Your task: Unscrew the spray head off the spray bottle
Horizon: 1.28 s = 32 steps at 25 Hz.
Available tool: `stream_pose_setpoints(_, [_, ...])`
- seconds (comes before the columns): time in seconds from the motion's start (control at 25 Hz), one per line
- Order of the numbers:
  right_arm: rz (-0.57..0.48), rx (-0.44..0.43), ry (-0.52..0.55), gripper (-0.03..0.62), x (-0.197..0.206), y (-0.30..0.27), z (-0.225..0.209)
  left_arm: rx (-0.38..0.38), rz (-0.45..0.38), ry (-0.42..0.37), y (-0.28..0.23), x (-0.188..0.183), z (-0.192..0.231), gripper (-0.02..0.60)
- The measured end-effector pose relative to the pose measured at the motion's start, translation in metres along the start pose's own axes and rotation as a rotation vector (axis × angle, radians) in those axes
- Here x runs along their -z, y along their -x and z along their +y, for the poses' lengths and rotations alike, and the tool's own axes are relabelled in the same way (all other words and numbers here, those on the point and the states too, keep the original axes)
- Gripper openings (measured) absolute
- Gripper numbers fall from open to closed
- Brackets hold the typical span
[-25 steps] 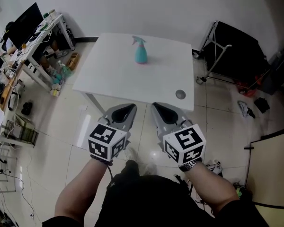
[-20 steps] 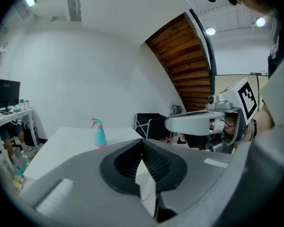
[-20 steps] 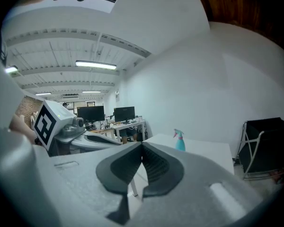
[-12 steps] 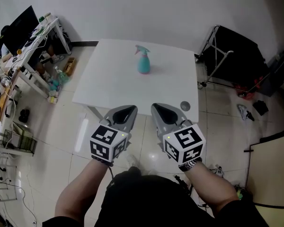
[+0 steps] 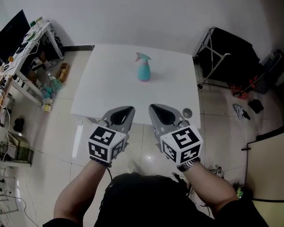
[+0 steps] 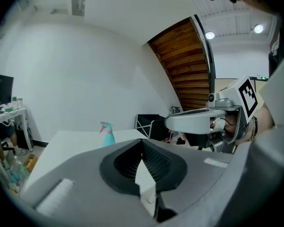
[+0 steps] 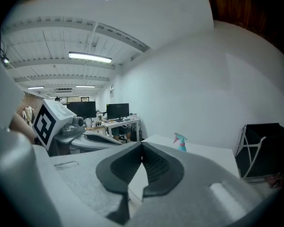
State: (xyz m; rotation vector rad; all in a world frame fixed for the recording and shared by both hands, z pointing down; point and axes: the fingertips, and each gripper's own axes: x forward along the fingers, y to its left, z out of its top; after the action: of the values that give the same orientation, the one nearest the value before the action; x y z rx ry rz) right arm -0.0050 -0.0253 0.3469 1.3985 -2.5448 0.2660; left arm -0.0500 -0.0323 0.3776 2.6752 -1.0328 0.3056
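We hold our grey left gripper (image 5: 123, 112) and right gripper (image 5: 160, 113) side by side at the white square table's (image 5: 104, 91) near edge, both jaws pressed together on nothing. The teal plastic spray bottle (image 5: 143, 71), spray head (image 5: 141, 57) on, stands upright toward the far side, well apart.

I see my left gripper (image 5: 124, 111) and right gripper (image 5: 157, 110) as grey moulded shells, each topped by a white marker cube (image 5: 106, 144) printed with black squares. Their fingers (image 6: 157, 162) are black and ribbed. A dark-and-silver band (image 5: 190, 164) circles the right wrist. The clothing (image 5: 142, 197) is black.
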Motion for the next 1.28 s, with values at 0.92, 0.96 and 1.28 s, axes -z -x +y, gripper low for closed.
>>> stream_pose_setpoints(0.92, [0.014,-0.012,0.003,-0.009,-0.004,-0.051,-0.04,-0.057,0.026,-0.019,-0.045,0.002,0.057,0.017])
stream_pose_setpoints(0.96, [0.014,-0.014,0.002,-0.009,-0.003,-0.053,-0.046,-0.06,0.028,-0.018,-0.051,0.001,0.058,0.017])
stream_pose_setpoints(1.28, [0.038,-0.035,-0.012,-0.009,-0.003,-0.081,-0.081,-0.063,0.061,0.004,-0.092,0.001,0.075,0.032])
